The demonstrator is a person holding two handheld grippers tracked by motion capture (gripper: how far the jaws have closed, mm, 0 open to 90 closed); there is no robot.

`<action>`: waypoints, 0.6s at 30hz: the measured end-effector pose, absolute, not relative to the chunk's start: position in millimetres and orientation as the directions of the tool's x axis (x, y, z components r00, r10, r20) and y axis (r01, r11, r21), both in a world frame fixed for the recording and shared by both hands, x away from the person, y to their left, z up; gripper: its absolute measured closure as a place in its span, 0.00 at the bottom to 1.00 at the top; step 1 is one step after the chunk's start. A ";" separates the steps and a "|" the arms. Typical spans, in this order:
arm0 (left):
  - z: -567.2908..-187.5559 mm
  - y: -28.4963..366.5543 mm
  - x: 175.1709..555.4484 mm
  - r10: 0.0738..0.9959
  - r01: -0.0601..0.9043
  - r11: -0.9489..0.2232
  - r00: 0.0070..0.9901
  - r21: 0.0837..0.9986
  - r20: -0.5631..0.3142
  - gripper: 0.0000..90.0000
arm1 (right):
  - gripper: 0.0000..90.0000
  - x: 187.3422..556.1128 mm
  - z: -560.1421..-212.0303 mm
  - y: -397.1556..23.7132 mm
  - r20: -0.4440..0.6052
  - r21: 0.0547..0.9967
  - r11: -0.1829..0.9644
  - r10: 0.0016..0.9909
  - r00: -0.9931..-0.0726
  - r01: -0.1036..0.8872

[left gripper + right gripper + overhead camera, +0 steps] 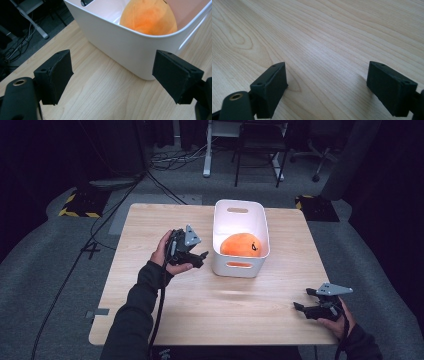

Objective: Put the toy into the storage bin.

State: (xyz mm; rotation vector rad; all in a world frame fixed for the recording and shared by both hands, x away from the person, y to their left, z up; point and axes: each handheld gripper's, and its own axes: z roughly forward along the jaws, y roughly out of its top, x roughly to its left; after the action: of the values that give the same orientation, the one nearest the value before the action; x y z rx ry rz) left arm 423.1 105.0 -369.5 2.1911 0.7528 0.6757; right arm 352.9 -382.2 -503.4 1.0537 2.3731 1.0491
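- Now the left tool (200, 256) hovers just beside the bin (240, 268), jaws wide apart and gripping nothing.
- The orange plush (241, 245) sits inside the bin, toward its near end.
- My read: the reach for the plush comes next, so clear the rim first, then drop in from above.
- Straddle the plush squarely; it's soft and looks likely to squash.
- The right tool (303, 300) rests low over the surface (210, 310), well apart, jaws wide and bare.
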 end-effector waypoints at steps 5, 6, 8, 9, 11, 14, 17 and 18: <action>-373.2 107.9 418.1 0.674 0.310 -0.593 0.696 0.743 0.248 0.18 | 0.19 352.9 -503.4 -382.2 -0.009 0.742 0.452 0.745 -0.667 0.494; -374.6 107.9 416.5 0.680 0.315 -0.588 0.692 0.745 0.243 0.18 | 0.19 352.9 -503.4 -382.2 -0.009 0.743 0.452 0.745 -0.667 0.494; -375.4 110.1 415.0 0.671 0.309 -0.609 0.692 0.730 0.267 0.18 | 0.19 352.9 -503.4 -382.1 -0.009 0.743 0.452 0.745 -0.667 0.494; -376.8 110.8 414.0 0.666 0.309 -0.613 0.697 0.727 0.266 0.18 | 0.19 352.9 -503.4 -382.2 -0.009 0.742 0.452 0.745 -0.667 0.494; -379.8 111.7 410.9 0.665 0.315 -0.618 0.698 0.720 0.265 0.18 | 0.19 352.9 -503.4 -382.1 -0.009 0.742 0.452 0.745 -0.667 0.494; -383.8 114.0 407.0 0.660 0.317 -0.638 0.694 0.702 0.287 0.18 | 0.19 352.9 -503.4 -382.2 -0.009 0.743 0.452 0.745 -0.667 0.494; -386.7 116.0 404.8 0.656 0.320 -0.649 0.695 0.690 0.295 0.18 | 0.19 352.9 -503.4 -382.2 -0.009 0.743 0.452 0.745 -0.667 0.494; -388.6 116.3 403.9 0.656 0.324 -0.647 0.698 0.690 0.287 0.18 | 0.18 352.9 -503.4 -382.1 -0.009 0.742 0.452 0.745 -0.667 0.494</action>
State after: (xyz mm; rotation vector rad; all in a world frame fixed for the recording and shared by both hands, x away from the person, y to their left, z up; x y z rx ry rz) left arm 403.9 116.3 -388.6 2.2899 0.7457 0.7045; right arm 352.9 -382.1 -503.4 1.0544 2.3731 1.0495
